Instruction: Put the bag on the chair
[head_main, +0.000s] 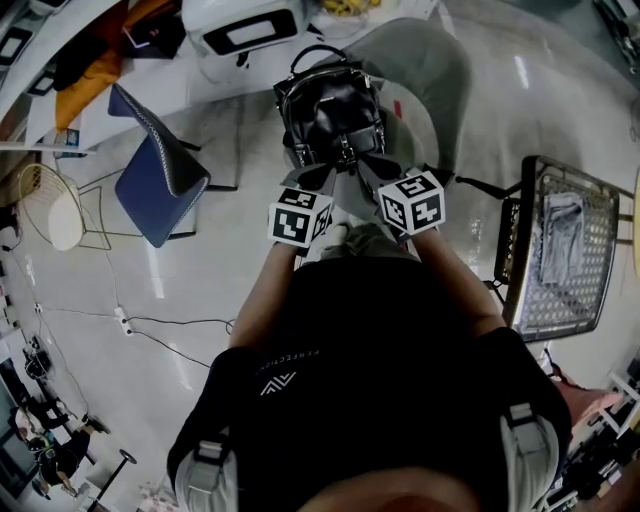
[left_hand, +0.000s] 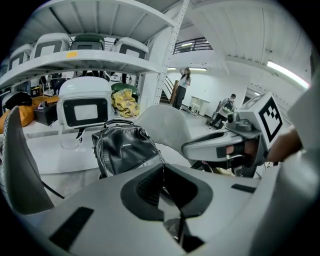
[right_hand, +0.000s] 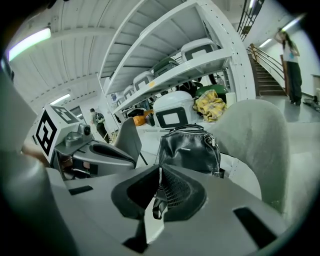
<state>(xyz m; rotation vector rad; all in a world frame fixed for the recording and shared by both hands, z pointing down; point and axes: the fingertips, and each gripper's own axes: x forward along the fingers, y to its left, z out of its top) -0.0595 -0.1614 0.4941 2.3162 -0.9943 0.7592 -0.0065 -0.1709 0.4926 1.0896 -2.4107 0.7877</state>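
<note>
Well, the black leather bag stands against the grey chair back. The left gripper and right gripper have their fingers closed on its straps, hiding its base.

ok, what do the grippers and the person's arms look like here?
The left gripper and right gripper match: pale grey moulded shells, black textured pads lining the jaw notch, black strips on top. Each carries a white cube with black square markers. The person wears a black short-sleeved top with a small white logo and grey shoulder straps.
</note>
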